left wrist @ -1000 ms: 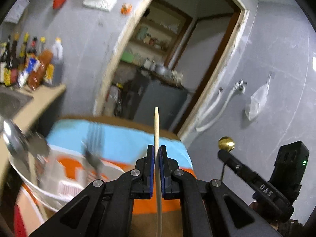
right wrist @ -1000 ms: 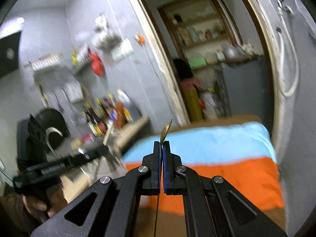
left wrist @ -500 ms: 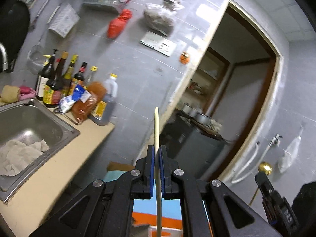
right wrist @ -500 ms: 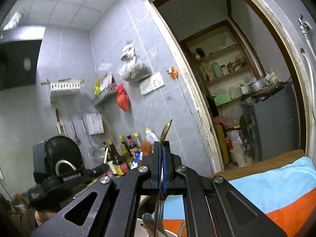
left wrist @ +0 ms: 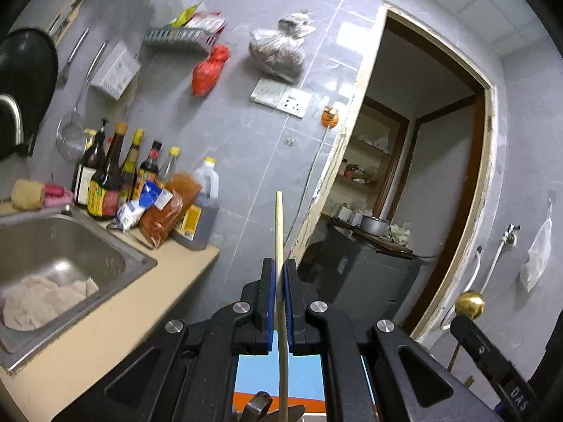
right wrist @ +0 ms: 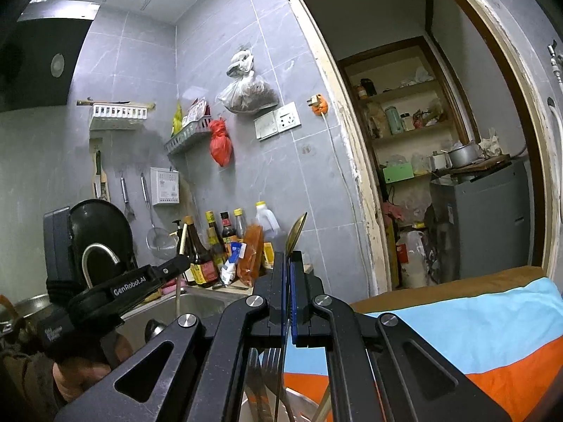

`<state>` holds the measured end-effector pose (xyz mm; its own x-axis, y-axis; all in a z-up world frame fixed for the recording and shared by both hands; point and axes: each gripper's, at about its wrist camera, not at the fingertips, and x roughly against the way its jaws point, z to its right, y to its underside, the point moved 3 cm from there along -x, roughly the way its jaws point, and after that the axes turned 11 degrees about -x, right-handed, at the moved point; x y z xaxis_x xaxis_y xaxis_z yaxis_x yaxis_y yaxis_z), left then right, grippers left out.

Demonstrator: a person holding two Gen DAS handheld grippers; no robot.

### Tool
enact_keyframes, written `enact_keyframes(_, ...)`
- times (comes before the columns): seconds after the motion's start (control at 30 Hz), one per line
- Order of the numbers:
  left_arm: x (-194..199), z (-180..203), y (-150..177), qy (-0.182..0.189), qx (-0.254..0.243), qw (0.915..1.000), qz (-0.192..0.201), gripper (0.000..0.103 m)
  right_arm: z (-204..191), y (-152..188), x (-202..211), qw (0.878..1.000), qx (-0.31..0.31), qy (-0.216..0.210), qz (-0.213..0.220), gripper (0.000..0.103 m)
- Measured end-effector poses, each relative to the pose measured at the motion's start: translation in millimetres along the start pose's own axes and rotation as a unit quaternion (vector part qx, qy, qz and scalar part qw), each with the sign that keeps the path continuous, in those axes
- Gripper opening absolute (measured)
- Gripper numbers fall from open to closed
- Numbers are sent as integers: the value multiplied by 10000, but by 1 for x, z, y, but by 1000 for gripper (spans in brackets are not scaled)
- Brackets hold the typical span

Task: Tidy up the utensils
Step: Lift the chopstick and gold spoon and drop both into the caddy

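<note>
My left gripper [left wrist: 278, 274] is shut on a pale wooden chopstick [left wrist: 279, 232] that stands upright between its blue pads and points at the wall. My right gripper [right wrist: 289, 263] is shut on a gold spoon [right wrist: 296, 234]; its bowl sticks up above the pads and its thin handle runs down below. The spoon's gold bowl [left wrist: 469, 304] and right gripper also show at the right of the left wrist view. The left gripper [right wrist: 176, 263] with its chopstick shows at the left of the right wrist view. Fork tines [right wrist: 271, 355] rise from below, behind the right gripper.
A steel sink [left wrist: 52, 246] with a cloth in it sits in a beige counter [left wrist: 140, 302] at left, bottles [left wrist: 116, 176] behind it. A blue and orange cloth [right wrist: 457, 330] covers the table. A doorway [right wrist: 440, 158] opens at right.
Both grippers have tilted upward, away from the table and bowl of utensils, toward the wall and doorway. Each still holds its utensil.
</note>
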<state>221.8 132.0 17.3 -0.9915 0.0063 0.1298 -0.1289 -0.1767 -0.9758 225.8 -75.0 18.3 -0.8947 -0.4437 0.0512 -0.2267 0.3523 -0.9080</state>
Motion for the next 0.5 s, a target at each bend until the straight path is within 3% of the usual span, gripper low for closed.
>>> enact_keyframes(0.23, 14, 15, 4, 131, -380, 9992, 27, 5, -6, 5, 0, 9997, 189, -106, -124, 2)
enact_keyframes(0.4, 17, 14, 5, 268, -358, 9984, -335, 5, -7, 7, 4, 9990, 246, -135, -351, 4)
enact_keyframes(0.5, 20, 14, 7, 328, -409, 9972, -536, 6, -3, 6, 7, 9990, 139, -118, -397, 24)
